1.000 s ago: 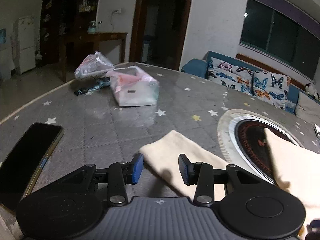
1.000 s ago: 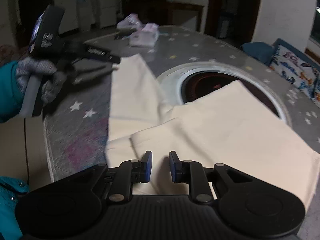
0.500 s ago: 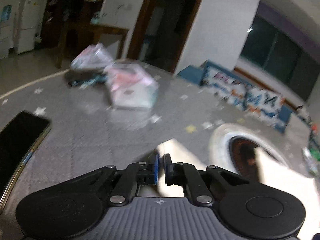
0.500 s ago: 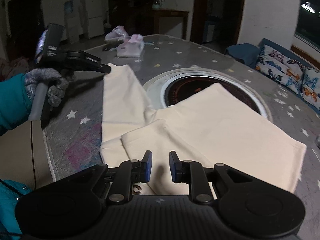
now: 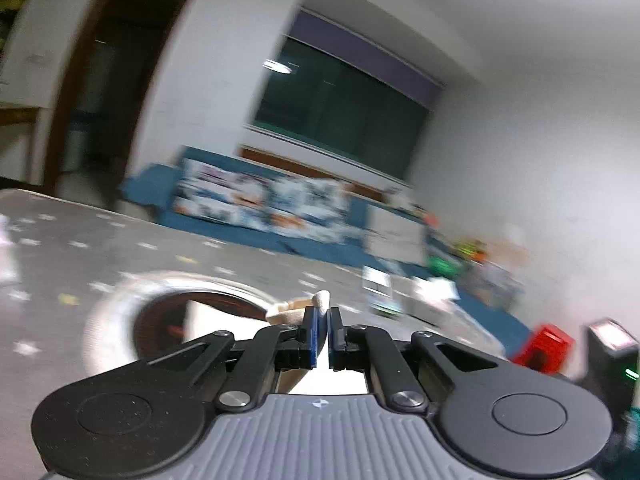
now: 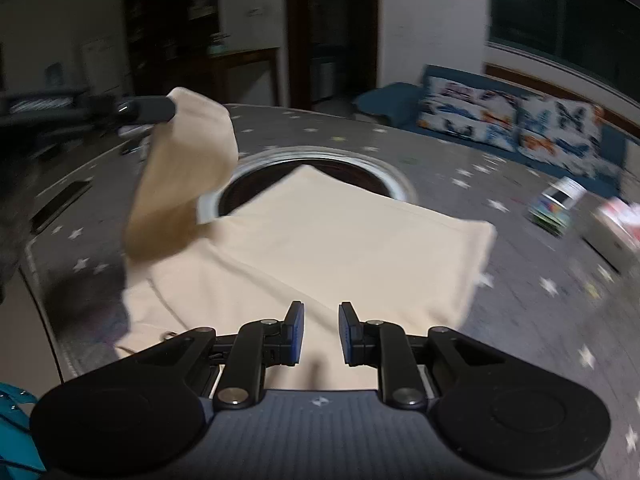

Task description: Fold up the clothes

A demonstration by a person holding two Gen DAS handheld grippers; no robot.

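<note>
A cream garment (image 6: 320,240) lies spread on the grey star-patterned table (image 6: 500,280), partly over a round burner recess (image 6: 384,172). My left gripper (image 5: 322,338) is shut on one leg of the garment (image 5: 322,300); from the right wrist view that leg (image 6: 188,168) hangs lifted off the table from the left gripper (image 6: 160,109). My right gripper (image 6: 320,332) is open and empty, low over the garment's near edge.
A phone (image 6: 60,204) lies at the table's left edge. A printed pack (image 6: 554,204) and a white box (image 6: 612,236) sit at the right. A blue sofa with butterfly cushions (image 6: 512,124) stands behind. A red object (image 5: 544,346) is at the right.
My left gripper closed on the garment's leg, lifted it off the table and swung right. My right gripper opened slightly wider and shifted over the garment.
</note>
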